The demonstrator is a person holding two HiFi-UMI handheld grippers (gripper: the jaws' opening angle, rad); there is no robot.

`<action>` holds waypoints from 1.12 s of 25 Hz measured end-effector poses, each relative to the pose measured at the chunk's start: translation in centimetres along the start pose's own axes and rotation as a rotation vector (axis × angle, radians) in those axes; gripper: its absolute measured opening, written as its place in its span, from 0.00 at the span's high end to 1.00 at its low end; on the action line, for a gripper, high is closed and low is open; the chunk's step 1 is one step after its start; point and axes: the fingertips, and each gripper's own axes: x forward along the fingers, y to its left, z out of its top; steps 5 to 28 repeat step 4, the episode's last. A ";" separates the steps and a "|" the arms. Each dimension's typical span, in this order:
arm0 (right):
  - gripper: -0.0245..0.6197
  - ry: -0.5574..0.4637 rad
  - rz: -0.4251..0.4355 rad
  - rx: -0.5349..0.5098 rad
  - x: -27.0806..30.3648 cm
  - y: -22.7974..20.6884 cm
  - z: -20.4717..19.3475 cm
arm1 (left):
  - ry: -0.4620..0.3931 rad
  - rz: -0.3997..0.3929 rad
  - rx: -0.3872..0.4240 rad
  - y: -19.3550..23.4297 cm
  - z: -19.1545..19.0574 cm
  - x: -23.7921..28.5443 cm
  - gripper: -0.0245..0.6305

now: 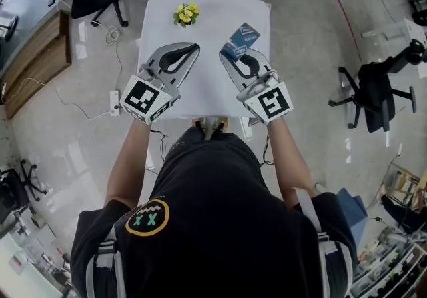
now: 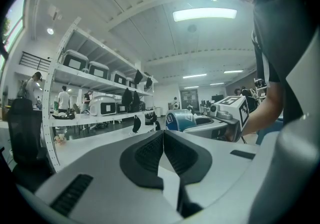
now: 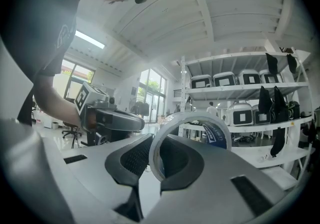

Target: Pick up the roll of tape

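**A:** Both grippers are level over the white table (image 1: pixel 155 20). Look at the right gripper (image 1: pixel 228 57): its jaws are clamped on the roll of tape (image 1: pixel 242 38).

**B:** Confirmed from its own view. The right gripper (image 3: pixel 152 143) has the pads pressed on the left rim of the roll of tape (image 3: pixel 216 135), and most of the ring sticks out past the tips and to the right.

**A:** How's it sitting?

**B:** Up on edge. The hole runs level, roughly along the jaws, because you can see straight through it to the shelves (image 3: pixel 240 87) beyond. The blue label wraps the outer band.

**A:** From above, that band faces up, over the table's far right part, away from the person (image 1: pixel 213 223).

**B:** And the left gripper (image 1: pixel 194 47)?

**A:** Nothing in it. In its own view the left gripper (image 2: pixel 163 134) has its pads together with no gap, and the roll of tape (image 2: pixel 178 119) shows off to its right in the other gripper.

**B:** Yellow flowers (image 1: pixel 187 14) sit at the table's far edge, well apart from the tape.
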 end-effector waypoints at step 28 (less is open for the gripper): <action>0.85 0.065 -0.015 -0.020 -0.3 -0.4 -1.2 | -0.005 0.007 0.003 0.1 -0.2 0.0 0.93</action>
